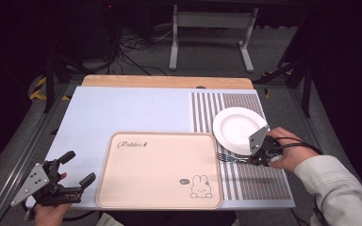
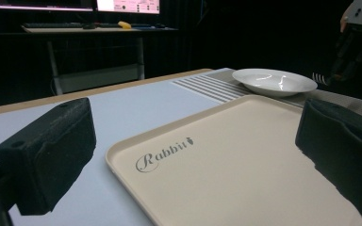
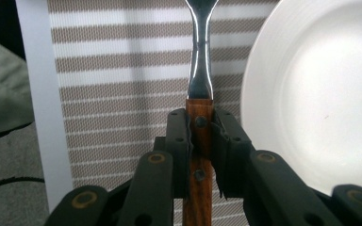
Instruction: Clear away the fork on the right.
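At the far left my left gripper sits off the near left corner of the table, its two black foam-padded jaws spread wide with nothing between them. In the left gripper view those pads frame the near edge of the tray, touching nothing.

The tray is a shallow beige rectangle with rounded corners and a raised rim, matte and smooth. It carries a script "Rabbit" mark near its far left and a small cartoon rabbit at its near right corner. It lies on a pale blue-grey table cover, and bare wood shows along the table's far edge.

To the right of the tray is a woven placemat, striped brown and white, with a coarse mesh texture in the right gripper view. On its far part rests a round white plate, glossy and shallow, and its near left edge lies close to the tray's far right corner.

Just near of the plate, over the mat, is the fork, with its tines pointing left toward the tray. My right gripper is clamped on its handle, the jaws pressed against both sides of the brown wood, which carries two dark rivets. A polished steel neck runs forward from the wood. I think the tines rest on the mat, but I cannot be sure from the high view.
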Action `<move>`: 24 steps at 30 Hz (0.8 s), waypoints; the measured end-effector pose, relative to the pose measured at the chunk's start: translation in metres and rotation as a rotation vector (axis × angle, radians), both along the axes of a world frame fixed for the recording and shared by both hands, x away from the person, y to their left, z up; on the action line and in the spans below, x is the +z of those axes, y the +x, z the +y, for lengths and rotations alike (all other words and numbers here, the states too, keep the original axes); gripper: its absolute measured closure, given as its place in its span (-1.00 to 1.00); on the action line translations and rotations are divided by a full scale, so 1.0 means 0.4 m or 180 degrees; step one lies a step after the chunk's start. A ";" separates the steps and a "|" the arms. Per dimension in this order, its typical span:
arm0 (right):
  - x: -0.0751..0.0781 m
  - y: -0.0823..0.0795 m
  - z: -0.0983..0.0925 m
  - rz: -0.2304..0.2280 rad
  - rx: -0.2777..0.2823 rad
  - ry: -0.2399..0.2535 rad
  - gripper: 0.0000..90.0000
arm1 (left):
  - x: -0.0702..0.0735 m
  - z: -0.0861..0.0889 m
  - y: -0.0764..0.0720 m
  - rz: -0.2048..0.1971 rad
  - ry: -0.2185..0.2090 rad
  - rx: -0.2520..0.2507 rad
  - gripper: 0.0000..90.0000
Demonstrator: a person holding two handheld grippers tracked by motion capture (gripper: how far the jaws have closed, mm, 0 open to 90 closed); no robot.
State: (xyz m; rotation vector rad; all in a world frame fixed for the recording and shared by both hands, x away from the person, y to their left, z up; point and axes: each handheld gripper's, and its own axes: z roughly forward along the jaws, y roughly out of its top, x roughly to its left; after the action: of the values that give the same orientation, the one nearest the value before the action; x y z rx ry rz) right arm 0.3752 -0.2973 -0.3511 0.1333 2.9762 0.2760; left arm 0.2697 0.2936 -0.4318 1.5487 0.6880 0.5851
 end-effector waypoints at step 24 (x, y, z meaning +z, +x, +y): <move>0.031 0.027 0.218 -0.0127 0.0341 0.0290 0.74 | 0.002 0.002 -0.001 0.0013 0.0003 -0.0025 -1.00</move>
State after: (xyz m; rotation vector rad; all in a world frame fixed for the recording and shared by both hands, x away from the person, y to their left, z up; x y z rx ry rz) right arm 0.3861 -0.2100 -0.3386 -0.0216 2.9362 0.4222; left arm 0.2694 0.2943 -0.4309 1.5533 0.6846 0.5768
